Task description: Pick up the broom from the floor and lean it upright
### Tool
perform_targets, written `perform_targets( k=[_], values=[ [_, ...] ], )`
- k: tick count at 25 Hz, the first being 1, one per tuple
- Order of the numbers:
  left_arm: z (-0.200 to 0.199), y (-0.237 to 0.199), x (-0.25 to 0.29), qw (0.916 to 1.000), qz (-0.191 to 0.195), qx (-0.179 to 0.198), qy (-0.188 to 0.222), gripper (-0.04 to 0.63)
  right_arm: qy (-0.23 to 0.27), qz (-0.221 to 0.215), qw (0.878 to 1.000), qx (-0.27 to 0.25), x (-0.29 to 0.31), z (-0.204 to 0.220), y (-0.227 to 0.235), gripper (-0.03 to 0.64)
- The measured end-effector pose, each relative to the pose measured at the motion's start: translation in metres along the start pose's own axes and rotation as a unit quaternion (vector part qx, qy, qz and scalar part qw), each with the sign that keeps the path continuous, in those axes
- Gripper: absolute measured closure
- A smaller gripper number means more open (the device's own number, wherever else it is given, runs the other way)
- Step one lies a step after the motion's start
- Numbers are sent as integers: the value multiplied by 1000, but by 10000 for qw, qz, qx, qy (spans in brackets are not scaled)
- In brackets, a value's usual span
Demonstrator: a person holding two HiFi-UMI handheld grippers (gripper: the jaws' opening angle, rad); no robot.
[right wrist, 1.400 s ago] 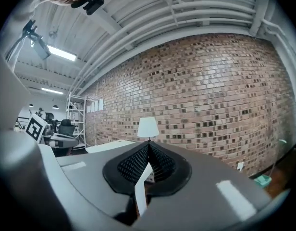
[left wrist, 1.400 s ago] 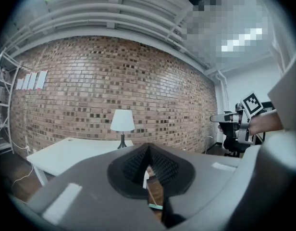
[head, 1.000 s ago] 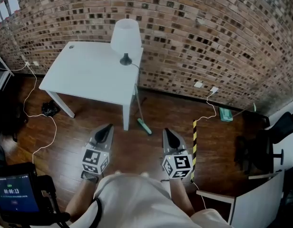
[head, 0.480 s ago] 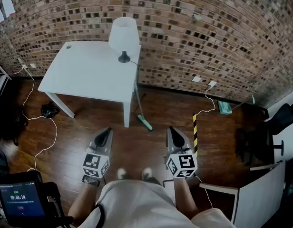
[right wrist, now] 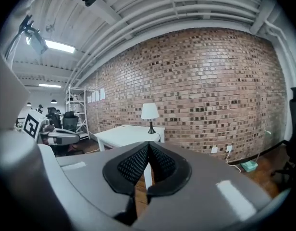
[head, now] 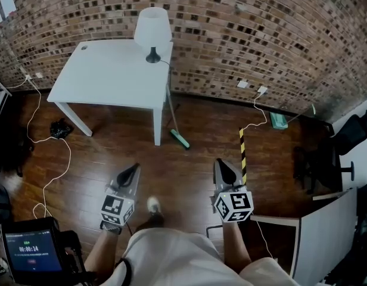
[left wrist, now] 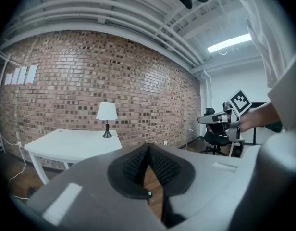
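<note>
From the head view I have the broom (head: 179, 139) well ahead of both tools. Its green head sits on the wooden floor (head: 189, 177) just beside the front right leg of the white table (head: 106, 76), and its thin handle runs up along the table's right edge. I lose the top of the handle against the brick wall (head: 261, 34) (too thin and pale to follow), so I cannot tell whether it rests on the table or on the wall. A lamp (head: 152, 28) stands at the table's back right corner.

The left gripper (head: 133, 170) and right gripper (head: 221, 165) are held side by side low in that view. Both point toward the table and are well apart from the broom. In the left gripper view the two ribbed pads meet at their tips, with only floor showing in the slit below them, and nothing is clamped. The right gripper view shows the same: jaws together and empty, with a white table leg visible through the gap beneath. In both gripper views the grey jaw housings fill the lower half and block the floor where the broom lies.

A yellow-and-black strip (head: 242, 157) lies on the floor just ahead of the right gripper. Only one shoe (head: 153, 205) shows between the grippers, and a pale shirt hides the rest below.
</note>
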State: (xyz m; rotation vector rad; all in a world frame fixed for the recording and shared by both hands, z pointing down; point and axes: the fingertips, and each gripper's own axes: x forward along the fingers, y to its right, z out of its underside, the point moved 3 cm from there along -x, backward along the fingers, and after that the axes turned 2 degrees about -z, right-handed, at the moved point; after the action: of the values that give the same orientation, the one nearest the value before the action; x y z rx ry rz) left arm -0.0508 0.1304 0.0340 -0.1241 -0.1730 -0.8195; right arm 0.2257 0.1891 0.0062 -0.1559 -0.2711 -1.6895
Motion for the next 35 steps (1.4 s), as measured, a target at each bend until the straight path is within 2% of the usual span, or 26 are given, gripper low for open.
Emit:
perform_targets(
  k=[3,6,11,14,18,22,27,35],
  values=[
    [6,30,-27,9999,-134,30,-34,594,13,-51,10000,76,-40,7,2,604],
    [10,71,-57,9997,-230,11,67,595,-25,-105,9999,-118,-86,20,4,604],
    [29,167,-126,9983,-523,55,259,595,182,-526,9984,-110,-183,53,14,604],
    [44,213,-168,9969,-762,33,207,594,386,-795,9961,-61,-233,57,16,604],
    [53,257,-218,9954,-948,-114,33,594,520,-849,9949,132,-299,56,14,604],
    [51,273,-250,9943,-1056,-170,-27,594,388,-735,9959,344,-332,66,9,604],
    [51,265,-274,9932,-1150,-166,16,594,331,-693,9951,628,-344,71,-13,604],
    [36,248,-283,9966,-803,9,184,594,443,-573,9966,394,-345,61,-53,604]
  ],
)
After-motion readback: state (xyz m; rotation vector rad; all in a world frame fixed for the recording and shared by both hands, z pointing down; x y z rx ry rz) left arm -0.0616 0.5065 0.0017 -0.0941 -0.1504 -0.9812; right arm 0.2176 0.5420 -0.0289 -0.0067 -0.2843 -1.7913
